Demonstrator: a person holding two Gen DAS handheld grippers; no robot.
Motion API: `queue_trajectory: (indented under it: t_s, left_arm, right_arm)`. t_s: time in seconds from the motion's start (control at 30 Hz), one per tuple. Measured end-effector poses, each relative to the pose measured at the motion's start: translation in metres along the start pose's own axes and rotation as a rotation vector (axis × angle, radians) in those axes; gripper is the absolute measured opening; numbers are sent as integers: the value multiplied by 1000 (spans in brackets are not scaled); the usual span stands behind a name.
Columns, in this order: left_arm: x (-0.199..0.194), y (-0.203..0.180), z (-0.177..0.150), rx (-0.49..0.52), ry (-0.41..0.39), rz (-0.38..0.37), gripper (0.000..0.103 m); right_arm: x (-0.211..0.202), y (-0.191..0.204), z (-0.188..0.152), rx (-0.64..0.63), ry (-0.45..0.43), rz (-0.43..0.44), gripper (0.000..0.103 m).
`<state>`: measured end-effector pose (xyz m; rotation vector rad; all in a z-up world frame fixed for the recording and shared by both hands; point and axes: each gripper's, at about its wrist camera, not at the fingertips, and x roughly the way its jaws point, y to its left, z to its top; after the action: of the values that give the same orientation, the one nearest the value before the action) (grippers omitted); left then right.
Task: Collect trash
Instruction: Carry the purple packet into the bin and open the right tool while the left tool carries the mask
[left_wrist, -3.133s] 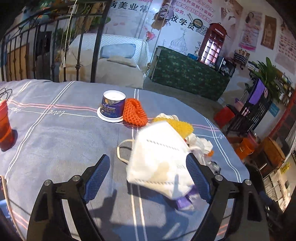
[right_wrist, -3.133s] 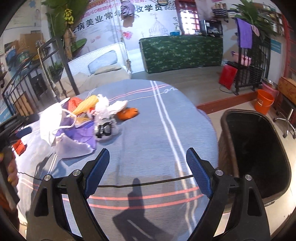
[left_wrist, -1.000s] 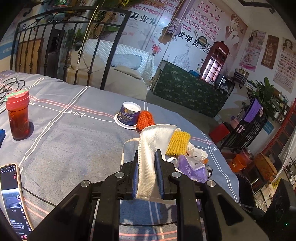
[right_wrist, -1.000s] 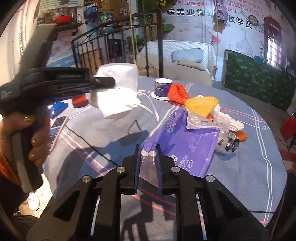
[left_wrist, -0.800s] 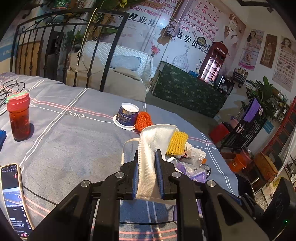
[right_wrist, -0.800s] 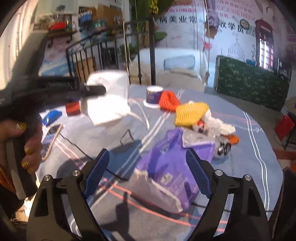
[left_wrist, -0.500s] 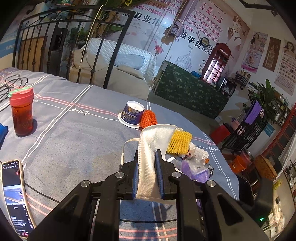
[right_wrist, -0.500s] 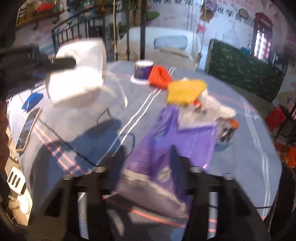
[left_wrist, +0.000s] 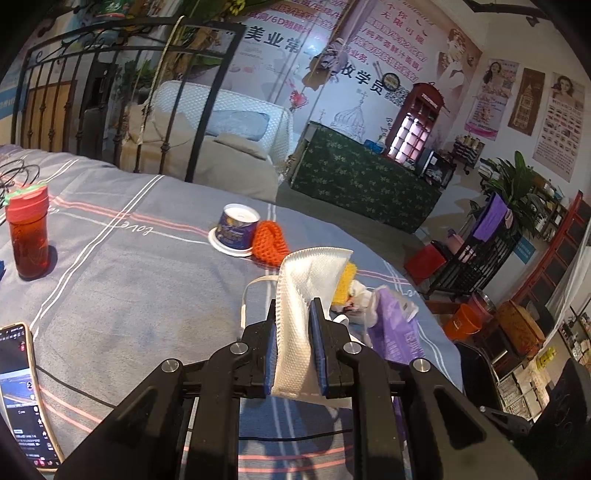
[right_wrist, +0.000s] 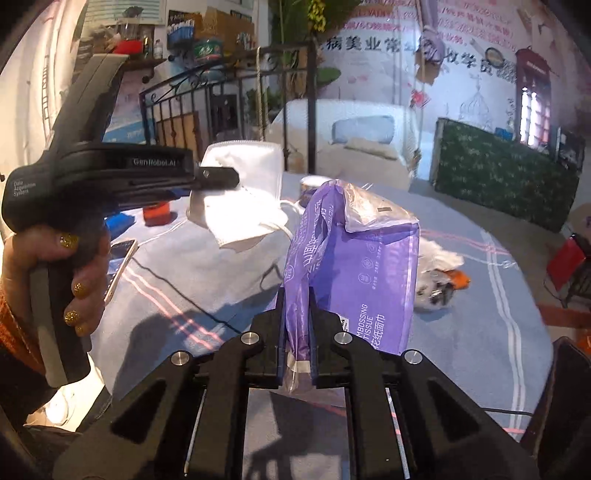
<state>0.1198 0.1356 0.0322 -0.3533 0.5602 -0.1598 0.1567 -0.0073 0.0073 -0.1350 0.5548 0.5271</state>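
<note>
Now, left claw (left_wrist: 294, 330) pinching white face mask (left_wrist: 303, 295), right claw (right_wrist: 297, 325) pinching purple tissue wrapper (right_wrist: 354, 269).

Left gripper (left_wrist: 293, 347) is above the table (left_wrist: 129, 295) mid-area with the mask (left_wrist: 306, 295) between its fingers. Right gripper (right_wrist: 297, 332) has the wrapper (right_wrist: 354, 266) between its fingers, off the table and to the right of the mask. Cup (left_wrist: 238, 229) stands toward the far edge, net (left_wrist: 269, 242) touching its right side. Bottle (left_wrist: 27, 232) near the left edge, phone (left_wrist: 22, 398) in front of it at the near edge. Scrap pile (right_wrist: 439, 273) toward the right edge, behind the wrapper. Bin (left_wrist: 476, 373) is on the floor off the table's right edge.
</note>
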Motion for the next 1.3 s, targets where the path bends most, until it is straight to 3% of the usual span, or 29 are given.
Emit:
queue_trajectory:
  t_s: [0.37, 0.7, 0.87, 1.03, 1.1, 1.23, 1.3]
  left_arm:
    - [33, -95, -16, 152, 76, -189, 17]
    - [78, -187, -37, 302, 180, -402, 17]
    - [100, -233, -56, 374, 242, -482, 17]
    - [114, -265, -74, 440, 284, -508, 17]
    - [120, -274, -79, 461, 297, -512, 17]
    - [127, -285, -94, 494, 321, -512, 17]
    - [132, -288, -99, 504, 341, -512, 17]
  right_arm:
    - [-53, -94, -26, 168, -47, -301, 10]
    - [-95, -214, -92, 427, -1, -591, 10]
    - [-95, -269, -129, 571, 27, -623, 10]
    - [-83, -308, -150, 635, 61, -659, 10]
    - [-79, -318, -155, 668, 75, -649, 18]
    - [-85, -325, -164, 693, 55, -690, 52]
    - [-93, -322, -166, 693, 40, -703, 52]
